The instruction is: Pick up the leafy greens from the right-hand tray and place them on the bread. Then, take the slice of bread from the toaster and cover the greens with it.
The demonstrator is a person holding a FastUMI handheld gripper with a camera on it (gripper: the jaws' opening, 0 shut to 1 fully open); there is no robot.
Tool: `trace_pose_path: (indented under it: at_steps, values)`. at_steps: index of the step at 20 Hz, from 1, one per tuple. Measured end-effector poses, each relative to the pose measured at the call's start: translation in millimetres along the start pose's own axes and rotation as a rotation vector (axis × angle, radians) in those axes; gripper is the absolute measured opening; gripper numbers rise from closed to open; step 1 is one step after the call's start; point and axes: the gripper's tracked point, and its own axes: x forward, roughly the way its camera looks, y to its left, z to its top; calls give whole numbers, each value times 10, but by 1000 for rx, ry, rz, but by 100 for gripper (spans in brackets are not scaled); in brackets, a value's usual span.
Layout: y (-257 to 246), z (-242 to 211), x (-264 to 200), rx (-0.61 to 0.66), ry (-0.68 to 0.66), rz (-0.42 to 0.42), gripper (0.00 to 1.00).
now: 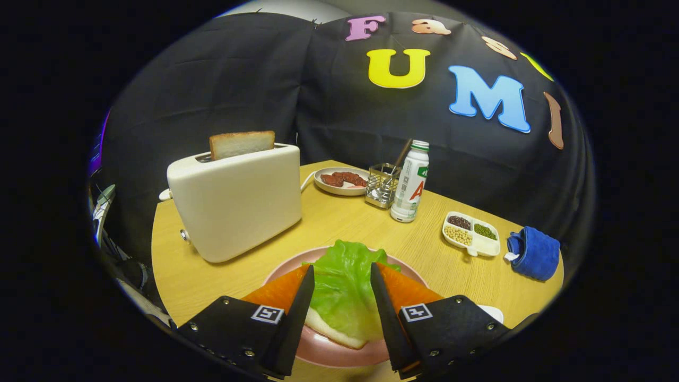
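Spread wide and holding nothing, the hand-held gripper (342,313) straddles the lettuce leaf (344,284) lying on the bread (331,331); from that lettuce, the toaster's upright bread slice (242,144) stands beyond, leftward.

Square black-and-white coded tag on each finger mount of gripper (342,267); fingers spread, leafy greens (345,302) between. Bottle (411,183), far, right of toaster (238,201): printed label, small print illegible.
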Motion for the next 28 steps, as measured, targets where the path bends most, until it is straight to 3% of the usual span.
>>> trace_pose_path:
  at_steps: [10,20,28]
  values:
    - [720,848,-20,73,-186,91,66]
    - [1410,1328,78,107,-300,171,65]
    - [1582,1406,365,64,-326,91,65]
